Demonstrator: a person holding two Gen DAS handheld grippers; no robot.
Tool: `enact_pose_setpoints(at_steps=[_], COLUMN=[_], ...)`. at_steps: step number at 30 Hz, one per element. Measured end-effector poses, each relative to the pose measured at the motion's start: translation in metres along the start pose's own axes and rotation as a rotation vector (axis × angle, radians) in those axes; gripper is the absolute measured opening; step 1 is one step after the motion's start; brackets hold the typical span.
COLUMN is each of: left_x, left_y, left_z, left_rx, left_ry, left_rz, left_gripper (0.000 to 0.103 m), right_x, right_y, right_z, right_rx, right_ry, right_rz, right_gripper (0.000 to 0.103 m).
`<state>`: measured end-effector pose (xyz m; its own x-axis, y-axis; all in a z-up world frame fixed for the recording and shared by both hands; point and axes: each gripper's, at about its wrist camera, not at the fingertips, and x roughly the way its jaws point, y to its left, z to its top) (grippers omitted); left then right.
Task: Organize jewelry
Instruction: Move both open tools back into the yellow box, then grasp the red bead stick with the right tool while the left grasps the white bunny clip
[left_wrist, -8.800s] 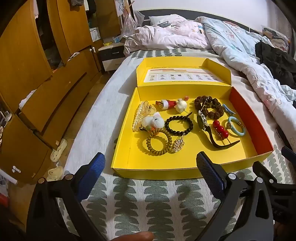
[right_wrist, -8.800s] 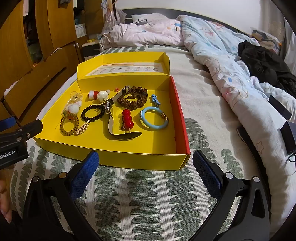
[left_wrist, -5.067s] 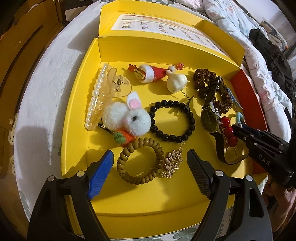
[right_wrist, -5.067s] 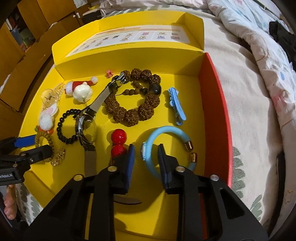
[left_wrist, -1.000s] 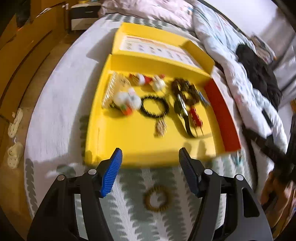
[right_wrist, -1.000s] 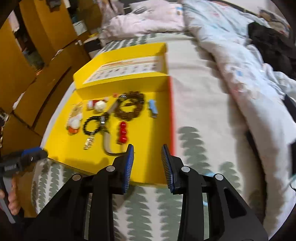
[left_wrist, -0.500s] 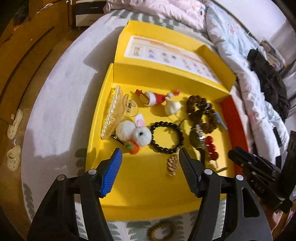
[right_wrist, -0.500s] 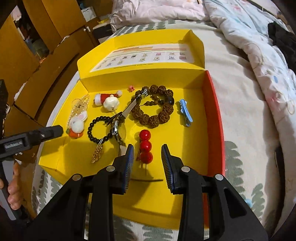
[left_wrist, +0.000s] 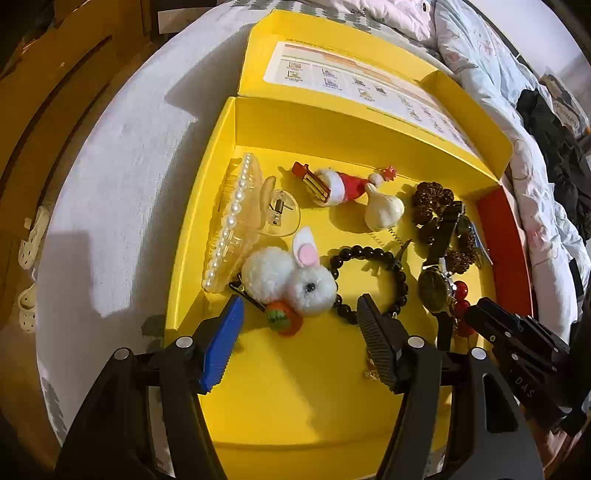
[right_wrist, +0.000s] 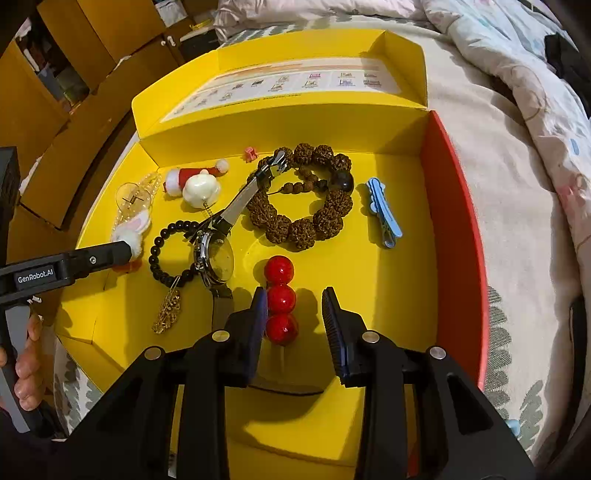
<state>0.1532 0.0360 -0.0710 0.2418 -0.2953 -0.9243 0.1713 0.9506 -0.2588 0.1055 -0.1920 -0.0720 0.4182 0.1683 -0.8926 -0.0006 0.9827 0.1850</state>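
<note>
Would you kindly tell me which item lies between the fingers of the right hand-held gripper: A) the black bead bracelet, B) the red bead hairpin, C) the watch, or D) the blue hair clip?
B: the right hand-held gripper is open, its fingers either side of the red bead hairpin.

In the left wrist view, the right finger (left_wrist: 375, 343) of the left gripper (left_wrist: 297, 339) covers most of the gold brooch (left_wrist: 369, 363) and the near arc of the black bracelet (left_wrist: 369, 254). The right gripper (left_wrist: 517, 343) hides the lower red beads (left_wrist: 460, 290) and part of the watch (left_wrist: 434, 286) strap. The blue clip (left_wrist: 480, 243) barely shows behind the brown beads (left_wrist: 432, 199).

In the right wrist view, the left gripper's finger (right_wrist: 74, 264) covers the bunny clip (right_wrist: 129, 230); the pearl clip (right_wrist: 138, 195) is too blurred to read. The right gripper (right_wrist: 295, 317) hides the strap's near end and the box (right_wrist: 456, 206) front wall. Something blue (right_wrist: 513, 428) at the bed's near right edge cannot be identified.
</note>
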Motion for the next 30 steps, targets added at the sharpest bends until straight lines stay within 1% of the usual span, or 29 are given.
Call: enact_pose_setpoints(at_steps=[4,11,16,18,22,30], left_x=[0.004,0.008,0.011,0.011,0.011,0.015], left_y=[0.001,-0.004,-0.008,-0.008,-0.005,-0.010], left_z=[0.001,0.005,0.006,0.007,0.007,0.005], left_rx=[0.001,0.011,0.022,0.012,0.003,0.031], left_ry=[0.007,-0.006,-0.013,-0.013,-0.004,-0.021], left_rz=[0.005,0.044,0.071,0.067,0.052,0.091], left_gripper=[0.064,0.064,0.063,0.061,0.051,0.051], right_x=[0.005,0.012,0.013,0.012,0.012,0.012], right_y=[0.004,0.013,0.012,0.009,0.006,0.010], right_z=[0.001,0.000,0.001,0.001,0.001,0.000], right_rx=[-0.012,-0.051,-0.050,-0.039,-0.030,-0.049], right_ry=[0.004,-0.011,-0.017,-0.017,-0.010,-0.014], right_rz=[-0.007,-0.054,-0.053,-0.052,-0.035,-0.042], right_gripper=[0.035,0.035,0.035,0.035,0.035,0.034])
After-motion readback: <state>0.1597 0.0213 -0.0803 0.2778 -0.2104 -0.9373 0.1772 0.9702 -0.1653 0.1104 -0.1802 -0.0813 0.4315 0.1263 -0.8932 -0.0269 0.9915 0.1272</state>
